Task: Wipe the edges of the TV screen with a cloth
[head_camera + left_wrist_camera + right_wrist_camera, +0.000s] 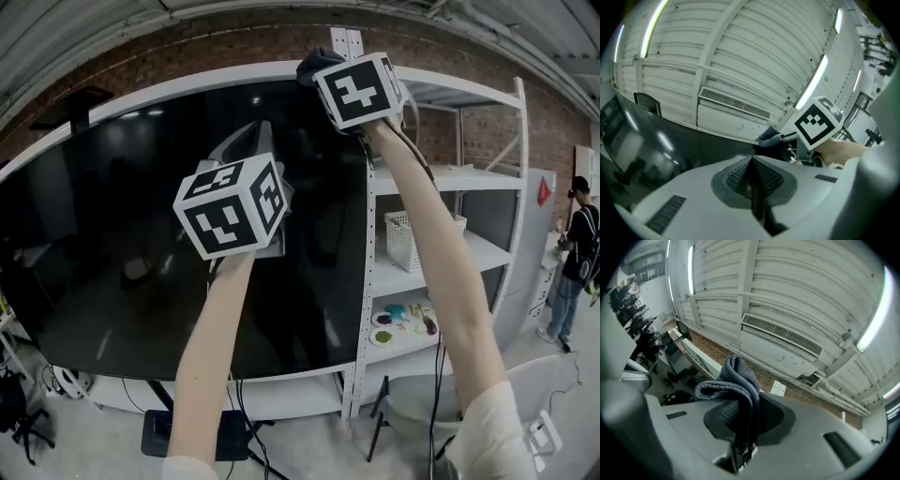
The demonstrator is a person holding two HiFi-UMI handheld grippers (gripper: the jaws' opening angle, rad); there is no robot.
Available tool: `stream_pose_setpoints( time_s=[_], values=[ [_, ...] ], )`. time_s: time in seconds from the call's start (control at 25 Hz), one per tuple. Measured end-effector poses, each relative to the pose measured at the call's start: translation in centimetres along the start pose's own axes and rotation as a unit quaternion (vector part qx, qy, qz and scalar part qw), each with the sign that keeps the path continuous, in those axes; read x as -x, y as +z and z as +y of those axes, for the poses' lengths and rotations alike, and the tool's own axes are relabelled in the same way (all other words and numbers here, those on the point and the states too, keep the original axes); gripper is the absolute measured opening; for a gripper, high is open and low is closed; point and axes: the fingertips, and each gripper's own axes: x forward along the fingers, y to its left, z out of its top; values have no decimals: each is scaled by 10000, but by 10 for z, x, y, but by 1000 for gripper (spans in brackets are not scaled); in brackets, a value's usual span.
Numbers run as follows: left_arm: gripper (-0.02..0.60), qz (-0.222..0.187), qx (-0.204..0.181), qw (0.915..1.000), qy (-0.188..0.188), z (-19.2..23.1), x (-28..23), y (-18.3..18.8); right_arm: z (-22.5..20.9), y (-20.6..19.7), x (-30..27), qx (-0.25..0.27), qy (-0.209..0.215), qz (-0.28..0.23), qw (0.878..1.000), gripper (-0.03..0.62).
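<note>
A big black TV screen (112, 234) hangs in front of white shelving. My right gripper (330, 73) is raised to the screen's top edge near its upper right corner and is shut on a dark grey-blue cloth (315, 64). In the right gripper view the folded cloth (736, 380) is pinched between the jaws of that gripper (749, 405) and bulges out above them. My left gripper (253, 139) is held in front of the upper middle of the screen. In the left gripper view it (751, 163) is shut and empty, with the cloth (769, 139) ahead on the screen's top edge.
A white shelf unit (441, 178) stands right of the TV, with a white basket (405, 239) and small plates (403, 323) on it. A person (581, 244) stands at the far right. A grey chair (422, 403) and cables sit below.
</note>
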Motion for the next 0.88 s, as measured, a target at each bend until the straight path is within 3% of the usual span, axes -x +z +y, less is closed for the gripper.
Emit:
stream_pose_setpoints(
  time_s=[0.12, 0.32, 0.6, 0.88],
  values=[
    [14, 17, -16, 9999, 141, 21, 12, 0, 13, 1, 3, -65, -36, 111, 9999, 64],
    [14, 16, -7, 9994, 351, 56, 35, 4, 58, 23, 2, 22, 271, -18, 9996, 64],
    [14, -56, -359, 9957, 856, 123, 91, 30, 153, 80, -3, 849, 584, -658, 9925, 64],
    [14, 45, -636, 9869, 1480, 206, 148, 59, 244, 126, -7, 1405, 653, -836, 9844, 63]
  ],
)
